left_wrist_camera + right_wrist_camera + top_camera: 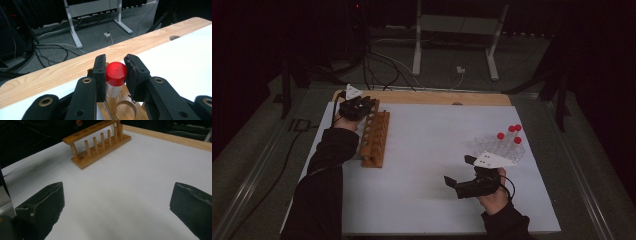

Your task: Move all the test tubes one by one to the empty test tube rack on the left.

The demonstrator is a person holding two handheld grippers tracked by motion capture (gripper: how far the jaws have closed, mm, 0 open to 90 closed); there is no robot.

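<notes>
A wooden tube rack [375, 138] lies at the table's left, and its top board [125, 110] with a round hole sits just under my left gripper's jaws. My left gripper [115, 73] is shut on a red-capped clear tube [115, 75], which stands upright over the rack's far end. From above, the left gripper [370, 107] sits at that far end. My right gripper [459, 171] rests low at the front right, open, with bare white table between its jaws [117, 202]. It looks toward the rack [99, 143].
A clear plastic rack [498, 148] holding several red-capped tubes [500, 135] stands just behind the right hand. The white board [432, 150] sits on a wooden tabletop [437, 97]. Cables and a white stand's legs [417, 55] lie on the floor beyond.
</notes>
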